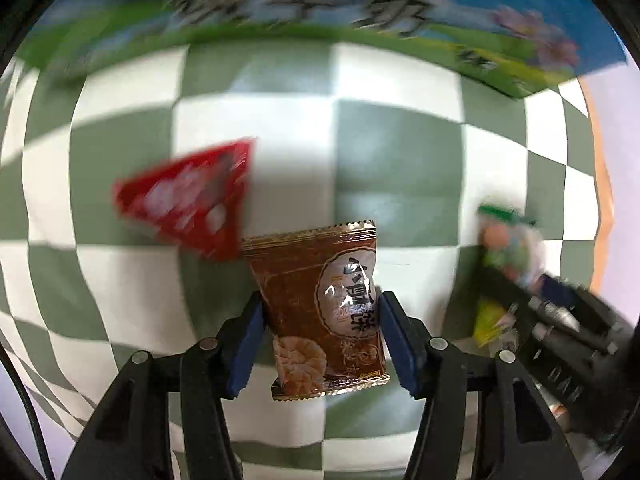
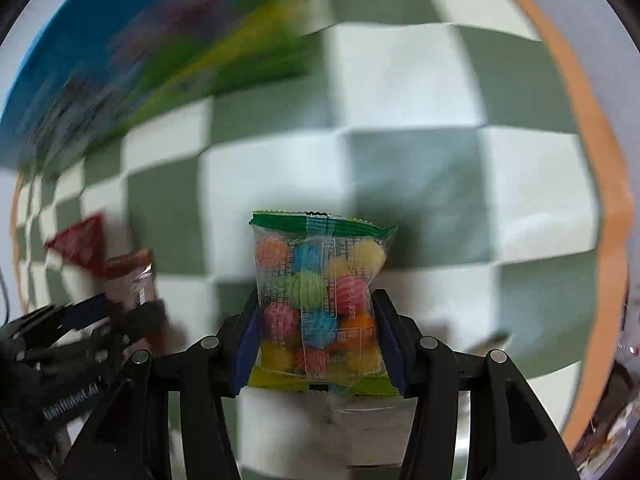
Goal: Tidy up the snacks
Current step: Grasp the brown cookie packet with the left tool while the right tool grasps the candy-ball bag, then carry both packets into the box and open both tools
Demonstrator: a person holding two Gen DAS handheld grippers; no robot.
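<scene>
The left gripper (image 1: 320, 320) holds a brown snack packet (image 1: 320, 312) between its blue pads, closed on the two long sides. The packet stands with its long axis pointing away from the gripper, its crimped top edge toward the checkered cloth (image 1: 400, 152). The right gripper (image 2: 314, 320) grips in the same way a clear bag of coloured candy balls (image 2: 320, 300), green seal at the far end, long axis also forward. Both packets seem to be lifted above the cloth, though blur makes the height hard to judge.

On the cloth a red triangular packet (image 1: 192, 200) lies beyond the brown packet and to its left, apart from it. It looks nearer to the left gripper than to the right one, so the left hand would probably reach it more easily, once it is free. A large box with a blue and green printed picture (image 1: 320, 4) stands at the far side of the cloth, behind the red packet; if it is the place for the snacks, I cannot tell.

The brown packet has large dark Chinese characters in a pale oval and digits that begin "2025", with a picture of round biscuits below. The candy bag has small white print, too fine to read. The red packet is too blurred.
</scene>
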